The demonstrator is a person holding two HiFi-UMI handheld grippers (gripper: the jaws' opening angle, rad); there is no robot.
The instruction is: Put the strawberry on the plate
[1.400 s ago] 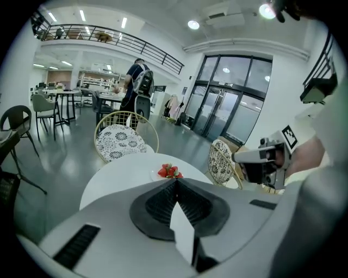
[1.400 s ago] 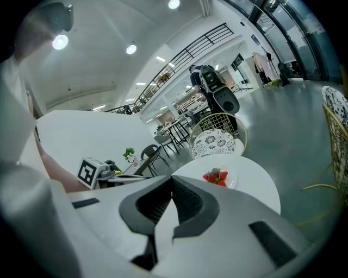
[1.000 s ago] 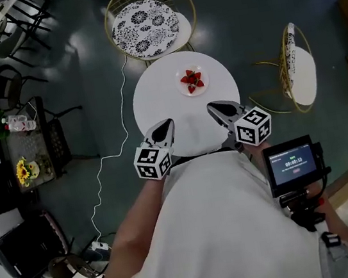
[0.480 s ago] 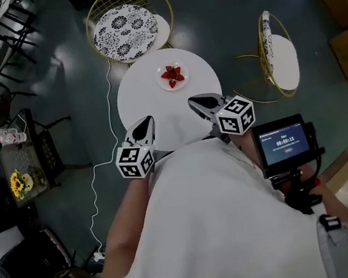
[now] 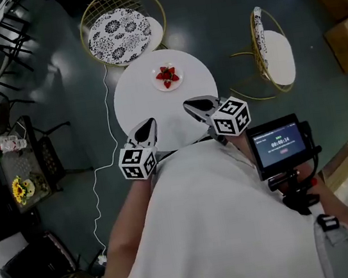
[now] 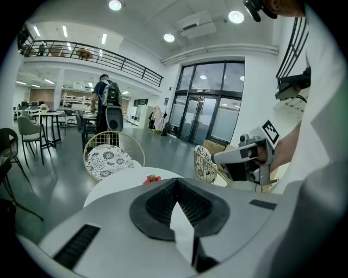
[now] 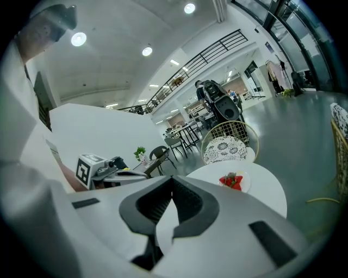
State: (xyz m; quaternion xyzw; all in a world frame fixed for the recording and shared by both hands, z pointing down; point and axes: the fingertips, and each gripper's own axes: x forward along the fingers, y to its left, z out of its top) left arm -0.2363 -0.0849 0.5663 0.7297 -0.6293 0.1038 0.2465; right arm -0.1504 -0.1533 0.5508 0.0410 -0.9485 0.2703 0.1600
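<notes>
Our left gripper (image 5: 150, 124) and right gripper (image 5: 188, 106) keep jaws pressed together, empty, over the table's (image 5: 149, 100) near edge. Bare tabletop separates them from the strawberries (image 5: 166, 75) on the plate (image 5: 179, 81) near the table's far edge; our shirt (image 5: 226, 224) hides the near rim

A round white table (image 5: 149, 109) stands on a dark grey-green floor (image 5: 219, 5). A single small white plate (image 5: 179, 80) lies on the table, toward its far edge and slightly right of its centre. A cluster of red strawberries (image 5: 166, 75) sits on the plate.
</notes>
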